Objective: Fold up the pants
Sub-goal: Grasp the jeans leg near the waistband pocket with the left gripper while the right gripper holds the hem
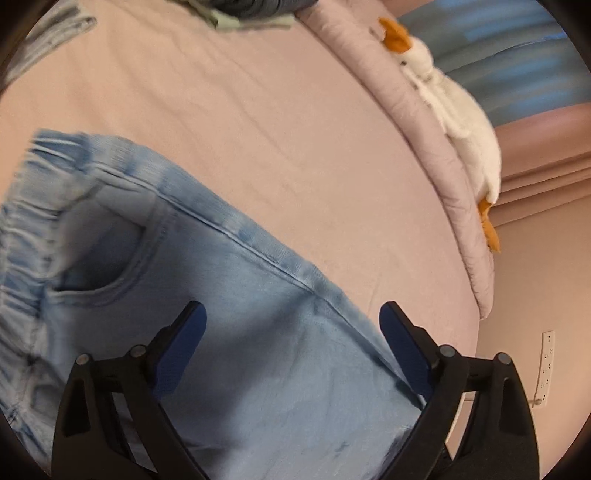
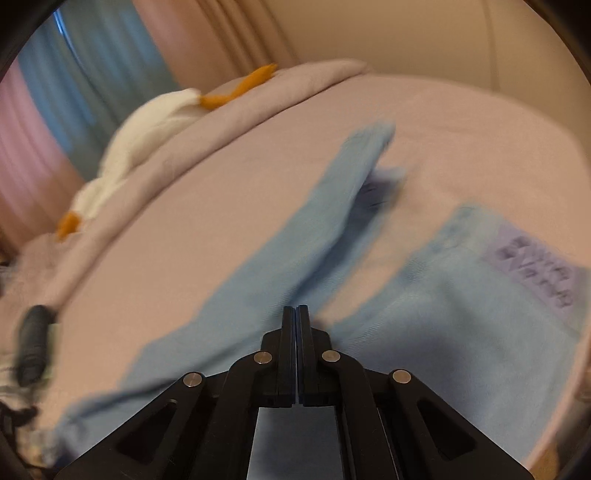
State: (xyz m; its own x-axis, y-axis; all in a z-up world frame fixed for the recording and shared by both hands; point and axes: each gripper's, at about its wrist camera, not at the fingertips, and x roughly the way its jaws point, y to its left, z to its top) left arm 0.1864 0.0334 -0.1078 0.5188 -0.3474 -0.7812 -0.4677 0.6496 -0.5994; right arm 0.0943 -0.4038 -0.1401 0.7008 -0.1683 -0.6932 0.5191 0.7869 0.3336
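Observation:
Light blue denim pants (image 1: 166, 221) lie flat on the pink bed sheet (image 1: 258, 129), with the elastic waistband at the left and a front pocket showing. My left gripper (image 1: 291, 308) hovers over the hip and upper leg area, open, with its blue pads wide apart and no cloth between them. In the blurred right wrist view the pants (image 2: 258, 266) stretch away in a long leg, and a second part at the right carries a purple label (image 2: 535, 273). My right gripper (image 2: 296, 308) is shut, jaws pressed together, just over the cloth's edge. No fabric shows between them.
A folded pale quilt (image 1: 369, 66) runs along the bed's far edge with a white plush goose (image 1: 461, 110) (image 2: 147, 125) on it. Dark clothes (image 1: 251, 7) and a grey garment (image 1: 48, 40) lie at the top. A dark rolled item (image 2: 33, 347) sits at the left.

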